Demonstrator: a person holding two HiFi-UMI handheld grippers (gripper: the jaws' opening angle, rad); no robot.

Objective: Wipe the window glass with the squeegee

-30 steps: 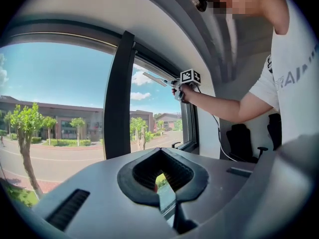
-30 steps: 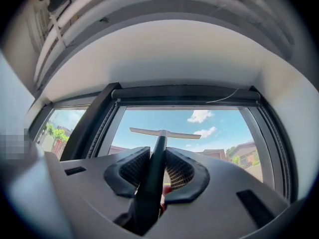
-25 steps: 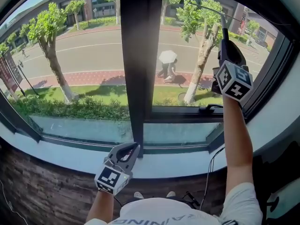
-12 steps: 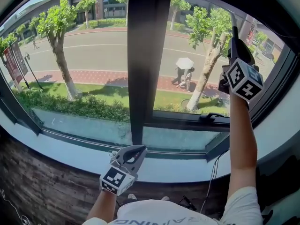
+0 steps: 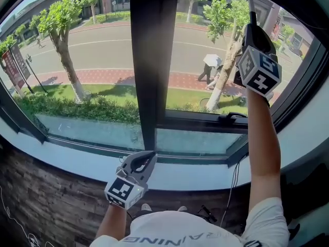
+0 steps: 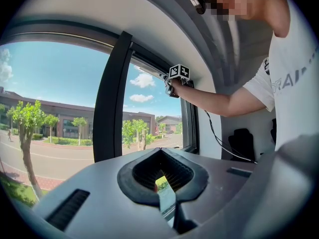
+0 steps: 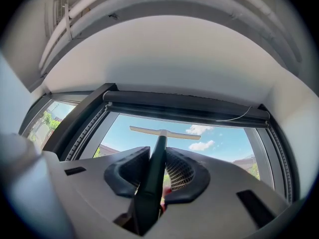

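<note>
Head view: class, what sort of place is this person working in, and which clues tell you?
Probably an upstairs room indoors, at a large window: a white sill lies below it, and the road and trees outside are seen from above. The squeegee suggests cleaning.

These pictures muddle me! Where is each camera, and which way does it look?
Head view: on the head, looking down at the window; shows both arms, left gripper, right gripper.
Left gripper view: low on that gripper, looking up along the window; shows its shut jaws.
Right gripper view: on that raised gripper, looking up the window; shows jaws clamping the squeegee.
Shared: head and left views both show the right gripper.
</note>
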